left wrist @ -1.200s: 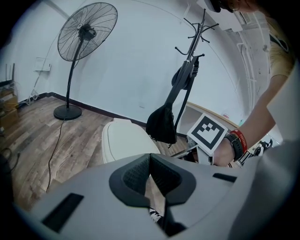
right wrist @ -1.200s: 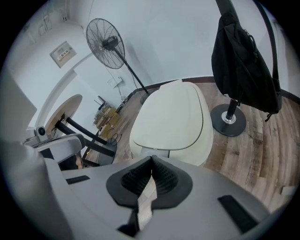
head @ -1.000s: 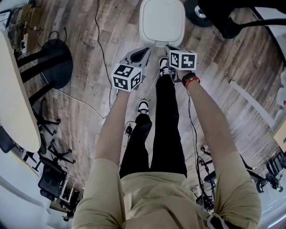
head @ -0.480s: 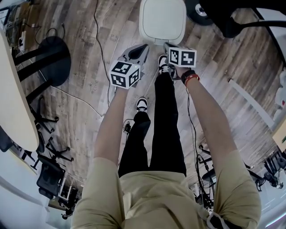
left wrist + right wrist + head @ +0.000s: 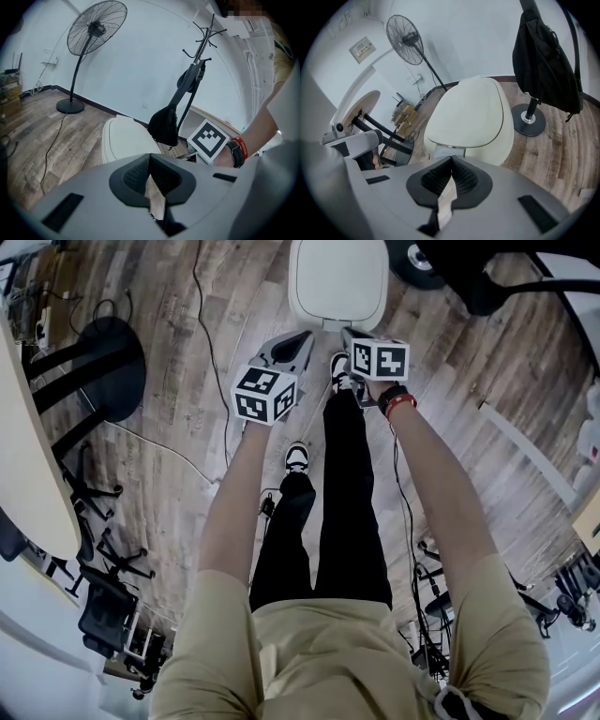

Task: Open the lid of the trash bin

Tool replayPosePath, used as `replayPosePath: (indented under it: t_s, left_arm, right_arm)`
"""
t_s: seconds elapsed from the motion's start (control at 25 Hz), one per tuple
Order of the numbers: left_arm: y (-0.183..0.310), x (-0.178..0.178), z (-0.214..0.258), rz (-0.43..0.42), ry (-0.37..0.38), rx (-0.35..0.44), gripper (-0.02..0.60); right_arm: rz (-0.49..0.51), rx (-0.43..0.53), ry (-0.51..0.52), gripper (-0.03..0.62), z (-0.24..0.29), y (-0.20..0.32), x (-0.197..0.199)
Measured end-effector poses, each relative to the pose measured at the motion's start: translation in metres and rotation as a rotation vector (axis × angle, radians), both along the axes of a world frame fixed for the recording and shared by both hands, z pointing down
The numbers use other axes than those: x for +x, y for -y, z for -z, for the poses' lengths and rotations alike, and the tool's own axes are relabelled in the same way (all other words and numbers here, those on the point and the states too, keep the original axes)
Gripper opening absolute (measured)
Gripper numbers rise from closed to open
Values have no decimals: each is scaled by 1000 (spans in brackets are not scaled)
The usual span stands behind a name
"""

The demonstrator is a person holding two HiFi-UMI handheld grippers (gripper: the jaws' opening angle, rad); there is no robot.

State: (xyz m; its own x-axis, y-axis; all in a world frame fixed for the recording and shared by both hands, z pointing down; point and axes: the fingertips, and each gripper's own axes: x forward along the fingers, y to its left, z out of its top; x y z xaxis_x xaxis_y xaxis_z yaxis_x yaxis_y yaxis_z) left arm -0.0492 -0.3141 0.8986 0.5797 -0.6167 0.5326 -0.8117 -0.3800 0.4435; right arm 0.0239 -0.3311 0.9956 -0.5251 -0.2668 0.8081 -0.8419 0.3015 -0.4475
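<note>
A white trash bin (image 5: pixel 338 282) with its lid down stands on the wood floor ahead of the person's feet; it also shows in the left gripper view (image 5: pixel 123 140) and the right gripper view (image 5: pixel 468 117). My left gripper (image 5: pixel 302 338) hovers just short of the bin's near left corner, jaws shut and empty (image 5: pixel 149 161). My right gripper (image 5: pixel 349 335) hovers at the bin's near edge, above its front pedal area, jaws also shut on nothing (image 5: pixel 451 165).
A coat stand with a black bag (image 5: pixel 547 61) rises right beside the bin. A floor fan (image 5: pixel 96 28) stands farther left, its cable trailing over the floor. A round table (image 5: pixel 23 446), its black base (image 5: pixel 108 362) and a chair lie at the left.
Both grippers have crept a little forward toward the bin; the right foot stays near the bin's front.
</note>
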Motion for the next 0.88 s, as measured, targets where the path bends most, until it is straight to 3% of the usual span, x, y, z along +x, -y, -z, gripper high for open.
replayPosePath:
  t_s: [0.88]
  left_arm:
    - [-2, -13, -5, 15, 6, -14, 23]
  right_arm:
    - [70, 12, -32, 15, -5, -1, -3]
